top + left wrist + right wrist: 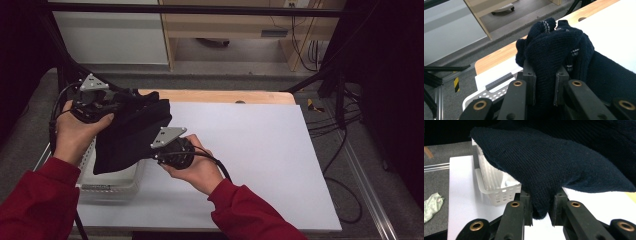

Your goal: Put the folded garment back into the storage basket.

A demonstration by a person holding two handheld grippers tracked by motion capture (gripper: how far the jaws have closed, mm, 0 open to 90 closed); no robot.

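Observation:
A dark navy knitted garment (129,132) hangs in the air over the left part of the table, held between both grippers. My left gripper (117,100) is shut on its upper bunched end, where thin white stripes show on the knit (554,52); in the left gripper view the jaws (544,86) pinch a fold of it. My right gripper (155,152) is shut on the lower edge of the garment (554,167), and the right gripper view has the cloth squeezed between the two pads (541,206).
A white perforated plastic basket (107,186) stands under the garment at the table's left front, seen again as the basket (496,187). A white sheet (250,150) covers the wooden table (225,96). A crumpled pale cloth (432,205) lies on the grey floor. Cables trail on the right.

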